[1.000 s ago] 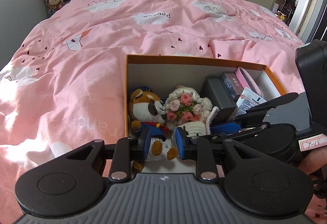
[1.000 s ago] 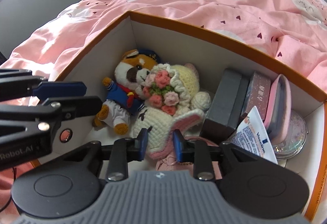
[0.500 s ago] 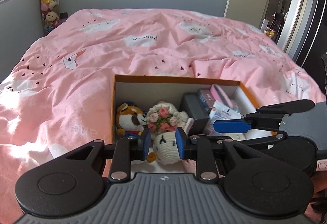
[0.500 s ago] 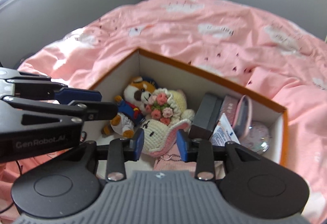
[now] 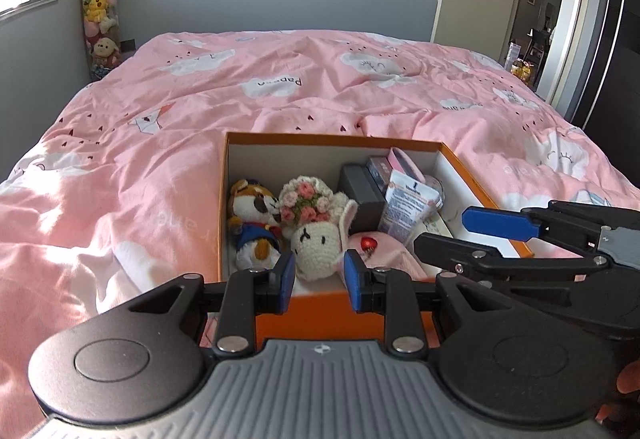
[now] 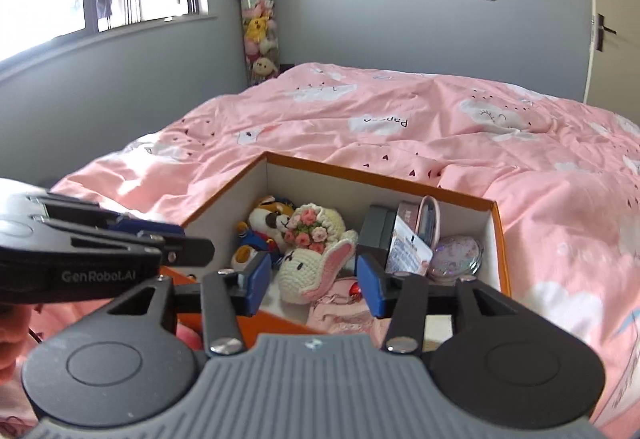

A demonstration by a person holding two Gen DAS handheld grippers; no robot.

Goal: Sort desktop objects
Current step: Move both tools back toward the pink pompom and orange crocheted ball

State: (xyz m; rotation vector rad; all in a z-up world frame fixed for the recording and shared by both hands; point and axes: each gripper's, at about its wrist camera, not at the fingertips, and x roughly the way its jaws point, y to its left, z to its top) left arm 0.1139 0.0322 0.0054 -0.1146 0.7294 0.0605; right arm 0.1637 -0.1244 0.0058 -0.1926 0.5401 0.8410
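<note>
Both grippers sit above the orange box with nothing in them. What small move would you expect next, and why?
Probably keep both clear: the orange box already holds the fox plush, crochet bunny and cases, and the left gripper and right gripper are open and empty, with only pink bedding outside.

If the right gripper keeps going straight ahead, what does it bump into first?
Probably the knitted bunny: it lies in the orange box right between the open right gripper fingers' line. Depth is hard to judge, so the near box wall might come first.
</note>
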